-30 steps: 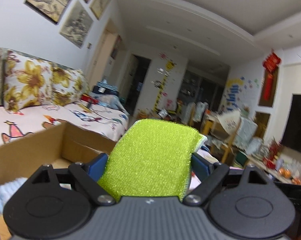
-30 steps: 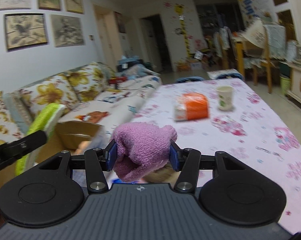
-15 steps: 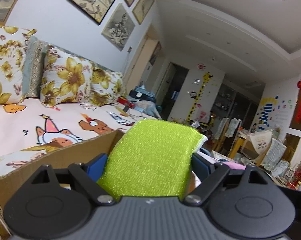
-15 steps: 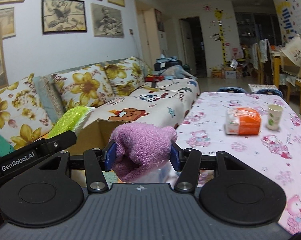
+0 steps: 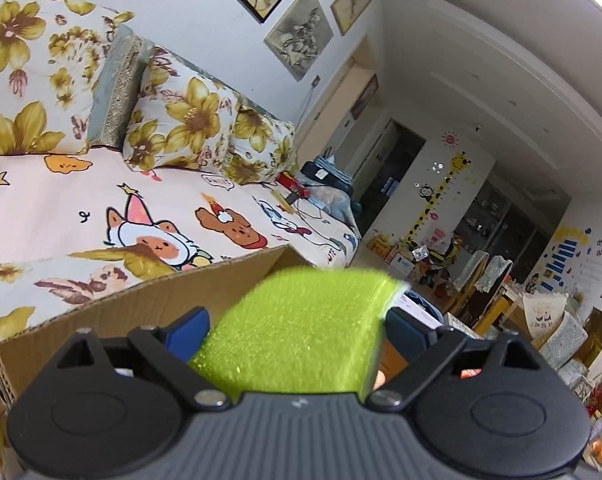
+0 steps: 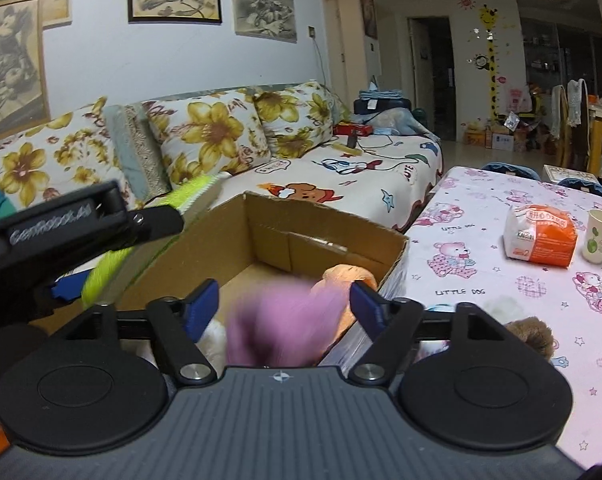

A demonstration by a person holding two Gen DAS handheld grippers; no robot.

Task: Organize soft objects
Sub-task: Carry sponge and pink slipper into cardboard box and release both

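My left gripper (image 5: pixel 297 322) is shut on a lime-green sponge cloth (image 5: pixel 301 336), held over the near left wall of an open cardboard box (image 5: pixel 149 300). In the right wrist view the left gripper body (image 6: pixel 61 224) and the green cloth (image 6: pixel 113 260) sit at the box's left side. My right gripper (image 6: pixel 285 300) is open, jaws wide apart. A purple knitted piece (image 6: pixel 281 320), motion-blurred, is between them and loose, over the cardboard box (image 6: pixel 293 248). A peach soft toy (image 6: pixel 349 276) lies inside the box by its right wall.
A sofa with floral cushions (image 6: pixel 213 136) stands behind the box. The table with a pink bear cloth (image 6: pixel 501 276) holds an orange-white packet (image 6: pixel 541 236), a paper cup (image 6: pixel 601 236) and a brown fuzzy item (image 6: pixel 533 332) near my right gripper.
My right gripper has opened and let go of the purple knitted piece, which is dropping toward the box. Both grippers have swung left over the box. The left stays shut on the green cloth.
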